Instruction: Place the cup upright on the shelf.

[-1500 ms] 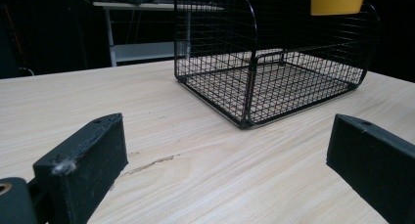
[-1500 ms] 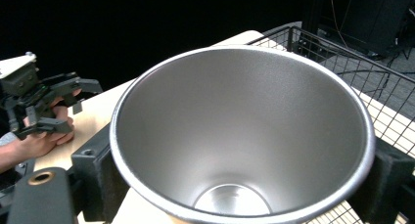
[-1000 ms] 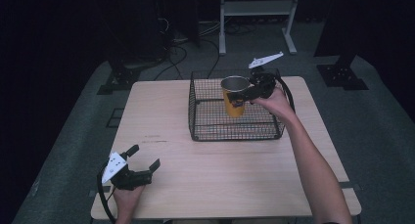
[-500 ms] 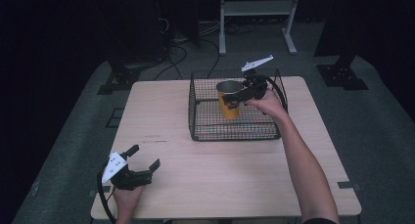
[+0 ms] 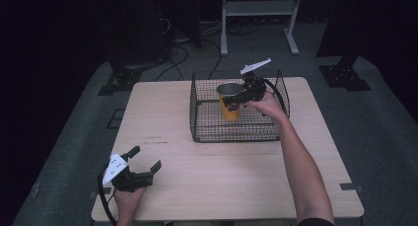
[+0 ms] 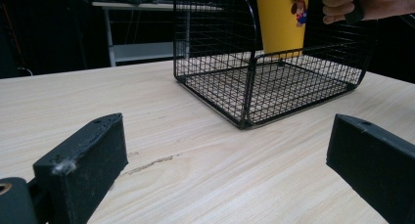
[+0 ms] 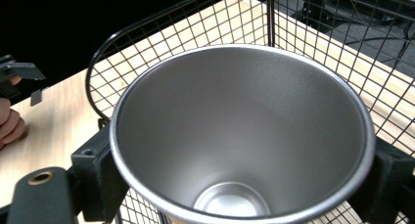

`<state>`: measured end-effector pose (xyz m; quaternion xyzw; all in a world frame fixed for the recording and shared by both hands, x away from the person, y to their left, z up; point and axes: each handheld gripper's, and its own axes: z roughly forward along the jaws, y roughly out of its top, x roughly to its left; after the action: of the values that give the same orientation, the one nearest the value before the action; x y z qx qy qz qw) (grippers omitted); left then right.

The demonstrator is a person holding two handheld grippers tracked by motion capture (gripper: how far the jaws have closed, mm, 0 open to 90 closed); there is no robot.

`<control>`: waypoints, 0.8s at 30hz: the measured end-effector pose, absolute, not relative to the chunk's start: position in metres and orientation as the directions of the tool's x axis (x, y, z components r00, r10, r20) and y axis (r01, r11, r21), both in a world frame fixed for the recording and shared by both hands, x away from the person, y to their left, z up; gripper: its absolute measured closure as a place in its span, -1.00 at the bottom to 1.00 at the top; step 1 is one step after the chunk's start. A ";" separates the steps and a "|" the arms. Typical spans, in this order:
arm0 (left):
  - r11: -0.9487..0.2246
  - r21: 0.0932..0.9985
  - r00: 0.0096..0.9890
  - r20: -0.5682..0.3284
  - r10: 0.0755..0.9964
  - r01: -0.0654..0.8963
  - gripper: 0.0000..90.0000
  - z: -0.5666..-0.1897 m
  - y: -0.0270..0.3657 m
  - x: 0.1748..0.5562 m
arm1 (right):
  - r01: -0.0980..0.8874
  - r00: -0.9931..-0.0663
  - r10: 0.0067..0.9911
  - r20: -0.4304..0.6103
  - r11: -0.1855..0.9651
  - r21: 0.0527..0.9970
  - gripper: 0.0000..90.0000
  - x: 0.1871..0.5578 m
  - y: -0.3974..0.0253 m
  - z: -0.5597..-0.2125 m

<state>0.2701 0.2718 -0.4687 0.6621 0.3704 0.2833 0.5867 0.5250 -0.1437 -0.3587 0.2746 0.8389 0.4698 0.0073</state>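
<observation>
A: Start at the left. What is the left gripper (image 5: 143, 169) doing?

B: It rests low over the near left part of the table (image 5: 162, 132), in the person's left hand (image 5: 129, 199). Its two black jaws stand spread wide with only bare wood between them; they pinch nothing.

A: And ahead of that claw?

B: Well ahead of it and off to its right stands the wire basket (image 5: 207, 132). In the left gripper view the basket (image 6: 249, 101) sits beyond the open jaws, with the yellow cup (image 6: 281, 18) held above the basket's floor.

A: Then the right side?

B: The right gripper (image 5: 242, 96) is over the basket, held by the right hand (image 5: 266, 103). Its jaws are closed on the cup (image 5: 230, 105), one on each side just under the rim. In the right gripper view the cup's steel inside (image 7: 244, 136) opens straight toward the camera, between the two pads (image 7: 100, 177).

A: Is the cup touching the basket floor?

B: It sits inside the basket walls, upright, directly between that claw's jaws. Whether its base touches the mesh I cannot tell.
</observation>
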 end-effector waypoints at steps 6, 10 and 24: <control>-0.040 0.987 0.565 -0.058 0.823 0.158 -0.98 -0.469 0.272 0.270 | 0.463 -0.845 0.475 0.244 0.422 0.779 -0.73 0.530 -0.141 -0.363; -0.038 0.987 0.565 -0.059 0.823 0.158 -0.98 -0.469 0.272 0.270 | 0.462 -0.845 0.478 0.241 0.423 0.779 -0.73 0.531 -0.141 -0.365; -0.036 0.987 0.564 -0.060 0.823 0.159 -0.98 -0.469 0.272 0.270 | 0.482 -0.833 0.497 0.243 0.437 0.760 -0.73 0.538 -0.138 -0.376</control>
<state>0.2698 0.2724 -0.4686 0.6619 0.3710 0.2831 0.5866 0.5375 -0.1383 -0.3762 0.2885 0.8475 0.4454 0.0084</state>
